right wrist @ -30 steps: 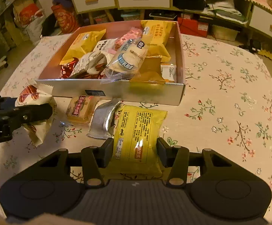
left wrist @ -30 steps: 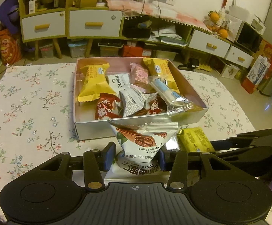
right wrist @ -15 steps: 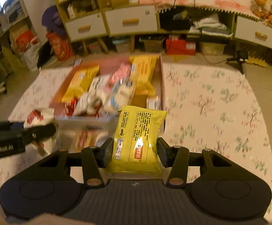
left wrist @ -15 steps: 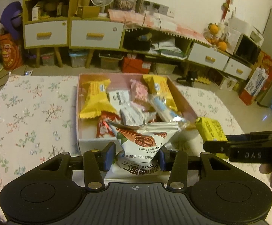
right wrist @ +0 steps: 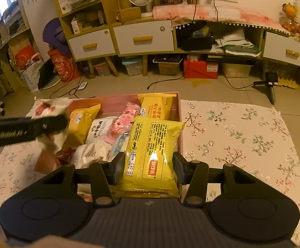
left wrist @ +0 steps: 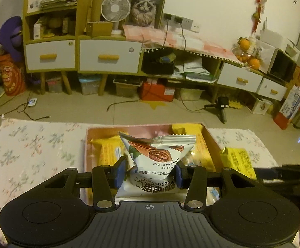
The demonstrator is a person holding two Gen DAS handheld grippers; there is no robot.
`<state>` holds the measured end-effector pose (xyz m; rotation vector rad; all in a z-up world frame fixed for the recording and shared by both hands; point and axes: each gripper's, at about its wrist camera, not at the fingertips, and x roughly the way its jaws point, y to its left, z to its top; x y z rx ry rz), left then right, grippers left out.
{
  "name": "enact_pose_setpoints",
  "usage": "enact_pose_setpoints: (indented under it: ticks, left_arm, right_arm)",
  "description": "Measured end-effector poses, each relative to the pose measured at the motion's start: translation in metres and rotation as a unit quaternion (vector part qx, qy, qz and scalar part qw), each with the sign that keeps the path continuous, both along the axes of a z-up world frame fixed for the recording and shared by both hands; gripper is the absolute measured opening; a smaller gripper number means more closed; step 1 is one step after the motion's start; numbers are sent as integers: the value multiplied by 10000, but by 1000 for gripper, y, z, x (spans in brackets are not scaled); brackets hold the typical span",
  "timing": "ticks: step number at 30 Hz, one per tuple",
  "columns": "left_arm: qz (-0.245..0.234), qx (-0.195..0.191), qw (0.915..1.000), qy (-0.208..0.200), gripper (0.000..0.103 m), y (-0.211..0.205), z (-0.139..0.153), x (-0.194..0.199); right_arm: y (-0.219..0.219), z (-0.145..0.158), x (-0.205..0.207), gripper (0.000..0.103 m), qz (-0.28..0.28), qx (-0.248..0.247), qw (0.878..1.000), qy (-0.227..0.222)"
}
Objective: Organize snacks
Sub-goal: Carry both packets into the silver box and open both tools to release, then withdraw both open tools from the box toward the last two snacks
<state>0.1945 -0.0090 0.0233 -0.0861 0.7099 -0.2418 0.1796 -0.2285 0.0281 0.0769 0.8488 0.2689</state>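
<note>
My left gripper (left wrist: 150, 174) is shut on a white pecan snack packet (left wrist: 157, 157), held in the air over the near part of the pink box (left wrist: 127, 127). My right gripper (right wrist: 149, 170) is shut on a yellow snack packet (right wrist: 152, 153), lifted above the right side of the same pink box (right wrist: 119, 101). The box holds several packets: yellow ones, pink ones and white ones. In the left wrist view the yellow packet (left wrist: 237, 162) and the right gripper's arm show at the right. In the right wrist view the left gripper's arm (right wrist: 24, 131) crosses at the left, with the pecan packet (right wrist: 46, 108) behind it.
The box sits on a table with a floral cloth (right wrist: 238, 136). Beyond the table's far edge lies bare floor with cables, then low cabinets with white drawers (left wrist: 108, 56), storage bins and a small tripod (left wrist: 222, 108).
Both grippers rose from the cloth in front of the box with their packets and moved forward over it. The views tilted up, so more of the room shows.
</note>
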Motion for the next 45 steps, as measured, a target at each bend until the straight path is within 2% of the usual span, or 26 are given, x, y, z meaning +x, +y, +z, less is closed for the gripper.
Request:
enact_pose_setpoints:
  ticks: [11, 16, 23, 32, 45]
  left_arm:
    - [71, 207, 9997, 135, 45, -16, -29, 43]
    - [64, 79, 9999, 70, 60, -16, -30, 42]
    - [12, 156, 9999, 24, 66, -19, -18, 28]
    - [-49, 230, 9997, 5, 74, -14, -5, -6]
    - [-140, 424, 9989, 114, 81, -2, -2, -62]
  right_arm:
    - [4, -10, 11, 46, 156, -46, 9998, -114]
    - [0, -4, 8, 56, 86, -6, 9997, -243]
    - [-3, 5, 1, 67, 57, 21, 9995, -305]
    - [-2, 17, -22, 76, 84, -155, 9994, -305]
    - [3, 28, -55, 90, 125, -227, 9990, -369]
